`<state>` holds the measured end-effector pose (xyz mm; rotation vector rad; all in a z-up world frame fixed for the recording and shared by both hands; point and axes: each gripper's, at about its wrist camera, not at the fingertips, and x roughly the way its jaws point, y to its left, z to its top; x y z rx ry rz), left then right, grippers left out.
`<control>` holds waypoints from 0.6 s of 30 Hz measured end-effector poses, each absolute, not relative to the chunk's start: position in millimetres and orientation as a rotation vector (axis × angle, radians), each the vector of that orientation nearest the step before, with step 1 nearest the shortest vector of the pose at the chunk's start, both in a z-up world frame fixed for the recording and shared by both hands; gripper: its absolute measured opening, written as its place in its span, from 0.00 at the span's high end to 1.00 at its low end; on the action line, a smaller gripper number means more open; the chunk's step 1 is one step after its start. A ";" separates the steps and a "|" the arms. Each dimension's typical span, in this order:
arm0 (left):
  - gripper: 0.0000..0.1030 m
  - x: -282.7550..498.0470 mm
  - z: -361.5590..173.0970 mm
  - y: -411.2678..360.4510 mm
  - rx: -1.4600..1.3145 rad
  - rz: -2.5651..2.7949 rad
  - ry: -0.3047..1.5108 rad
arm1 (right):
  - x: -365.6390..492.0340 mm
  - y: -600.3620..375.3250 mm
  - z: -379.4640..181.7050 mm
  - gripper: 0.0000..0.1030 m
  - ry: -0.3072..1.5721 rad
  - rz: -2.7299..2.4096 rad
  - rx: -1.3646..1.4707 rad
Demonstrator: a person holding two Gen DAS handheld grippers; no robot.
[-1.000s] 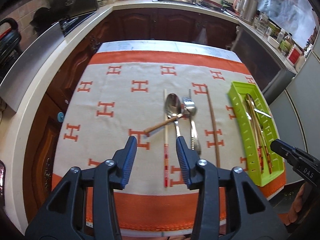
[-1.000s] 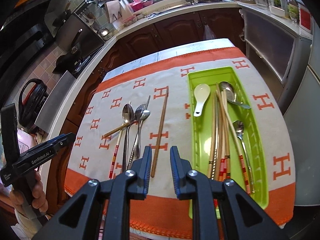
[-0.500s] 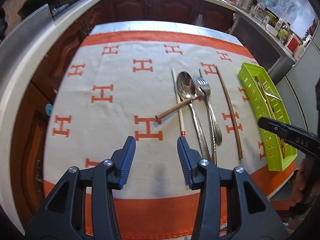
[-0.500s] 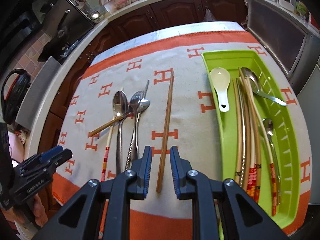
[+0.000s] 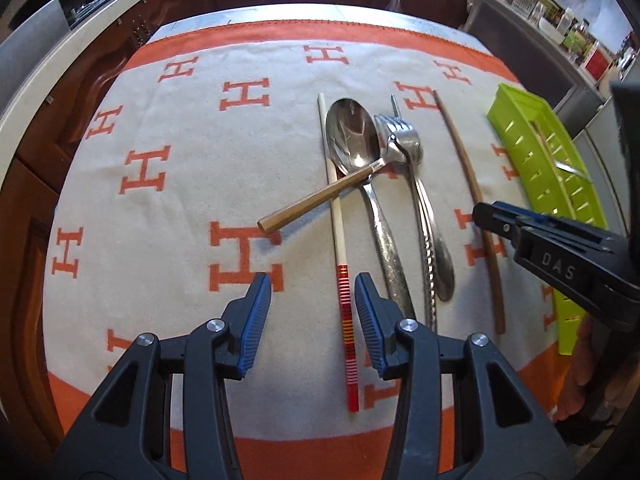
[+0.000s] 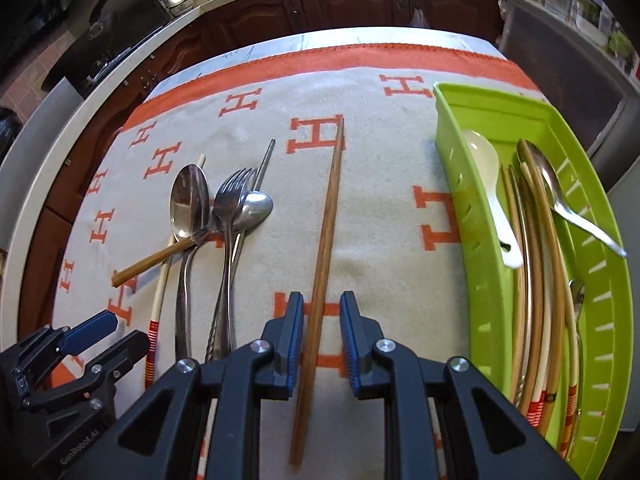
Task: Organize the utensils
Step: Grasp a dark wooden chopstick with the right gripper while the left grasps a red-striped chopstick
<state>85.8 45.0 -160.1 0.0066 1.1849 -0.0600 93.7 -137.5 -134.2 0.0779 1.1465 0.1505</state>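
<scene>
A cream cloth (image 6: 384, 208) with orange H marks covers the tabletop, bearing a slotted green plastic tray (image 6: 600, 320) of utensils (right), steel spoons and a fork (image 6: 232, 208) left, and one slim brown wooden chopstick (image 6: 324, 248) lying between the spread right claw (image 6: 319, 334); the left claw (image 5: 313, 312), also spread, straddles a red-banded chopstick (image 5: 345, 304).

Left gripper (image 5: 313, 310) open above red-banded chopstick (image 5: 341, 258), spoon (image 5: 362, 164) and fork (image 5: 404, 148) beside
</scene>
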 end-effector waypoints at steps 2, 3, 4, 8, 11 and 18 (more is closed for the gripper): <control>0.53 86.7 -169.6 38.8 0.041 -0.037 1.190 | 93.3 -134.7 -134.7 0.82 1.138 0.149 0.052; 0.47 85.0 -168.2 38.1 0.054 -0.028 1.171 | 93.0 -133.2 -134.7 0.82 1.133 0.149 0.037; 0.38 85.6 -170.8 34.7 0.068 -0.018 1.181 | 92.7 -132.4 -134.9 0.83 1.128 0.149 0.026; 0.36 86.3 -170.0 39.4 0.005 -0.011 1.159 | 94.6 -137.3 -135.6 0.93 1.117 0.139 0.037; 0.55 85.0 -166.9 43.8 -0.015 0.015 1.131 | 94.6 -142.7 -136.3 0.93 1.117 0.151 0.084; 0.96 79.6 -167.2 69.0 -0.079 0.031 1.101 | 92.8 -148.9 -135.7 0.94 1.125 0.152 0.142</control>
